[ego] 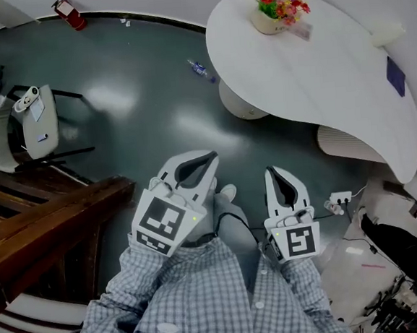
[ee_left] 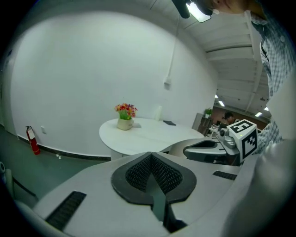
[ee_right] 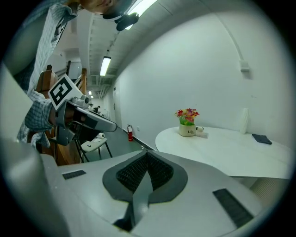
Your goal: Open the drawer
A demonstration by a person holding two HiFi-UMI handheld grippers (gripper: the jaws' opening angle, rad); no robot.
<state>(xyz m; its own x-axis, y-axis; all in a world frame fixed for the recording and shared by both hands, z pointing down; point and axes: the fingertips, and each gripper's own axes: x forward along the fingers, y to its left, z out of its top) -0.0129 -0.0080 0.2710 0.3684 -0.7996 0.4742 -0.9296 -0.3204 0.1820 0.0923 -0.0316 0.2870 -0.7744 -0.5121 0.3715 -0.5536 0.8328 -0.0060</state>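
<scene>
To the far left of the left tool stands a white moulded chair, with brown wooden furniture nearer on the same side. We cannot tell where the drawer is, as no view shows one clearly. We hold the left tool low over the glossy dark green floor, its jaws pressed together with nothing between them. Well ahead of it a red fire extinguisher sits by the wall, and a small clear plastic bottle lies on the floor. Just beside the left tool, on its right, is the right tool, likewise pressed together on nothing. Ahead and to the right of that tool stands the white rounded desk. It bears a cream pot of red and yellow flowers and a dark blue flat card.
</scene>
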